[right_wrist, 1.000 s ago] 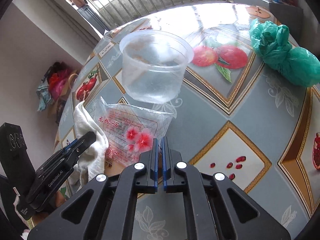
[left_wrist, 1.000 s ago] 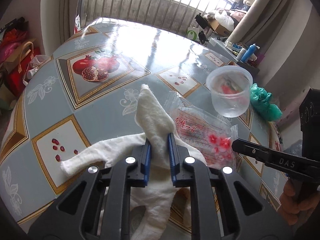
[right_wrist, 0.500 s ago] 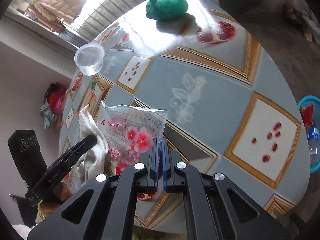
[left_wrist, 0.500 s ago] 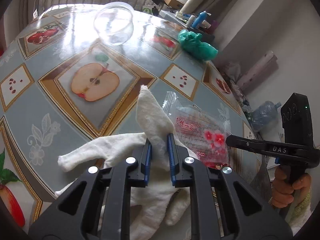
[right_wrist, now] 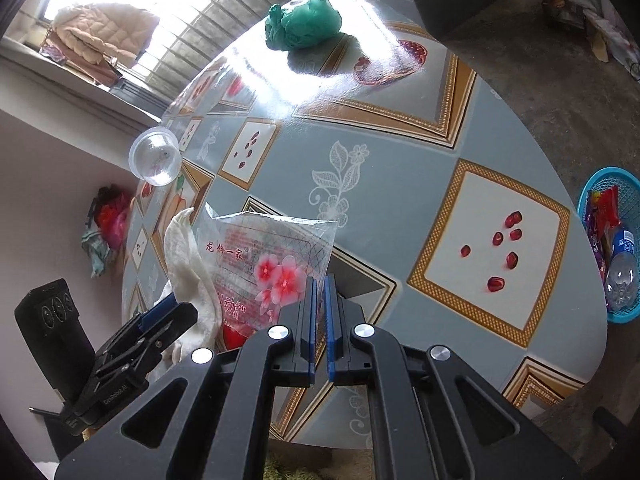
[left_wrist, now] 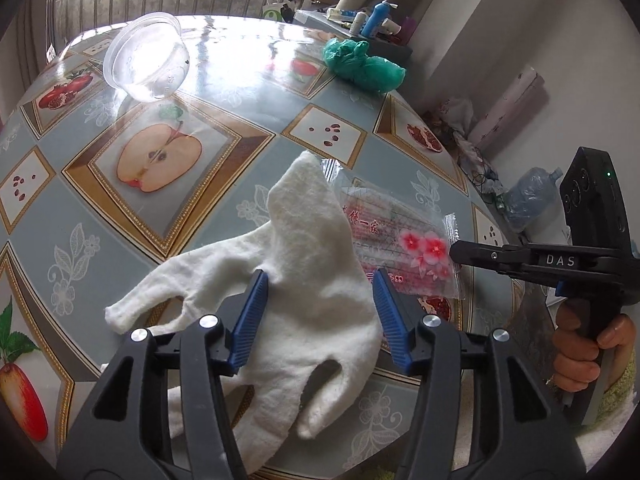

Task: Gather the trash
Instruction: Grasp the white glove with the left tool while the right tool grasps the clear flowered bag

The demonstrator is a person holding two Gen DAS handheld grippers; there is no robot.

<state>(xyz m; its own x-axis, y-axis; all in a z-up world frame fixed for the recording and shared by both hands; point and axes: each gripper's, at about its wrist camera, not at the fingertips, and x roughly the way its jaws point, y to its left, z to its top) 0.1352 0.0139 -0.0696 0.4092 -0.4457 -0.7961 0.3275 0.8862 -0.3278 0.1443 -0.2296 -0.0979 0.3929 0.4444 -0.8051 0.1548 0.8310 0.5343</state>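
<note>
A white cloth lies on the table's near edge between the spread jaws of my open left gripper. The cloth also shows in the right wrist view. A clear plastic wrapper with red flowers is pinched at its corner by my shut right gripper. In the left wrist view the wrapper lies partly under the cloth, with the right gripper at its right end. A blue basket with trash stands on the floor to the right of the table.
A clear plastic cup lies tipped on the fruit-print tablecloth at the far left. A crumpled green plastic bag sits at the far side. A water jug stands on the floor.
My left gripper has opened and let go of the white cloth, which now lies on the table. Both grippers have drawn back toward the table's near edge. The right gripper still grips the wrapper.
</note>
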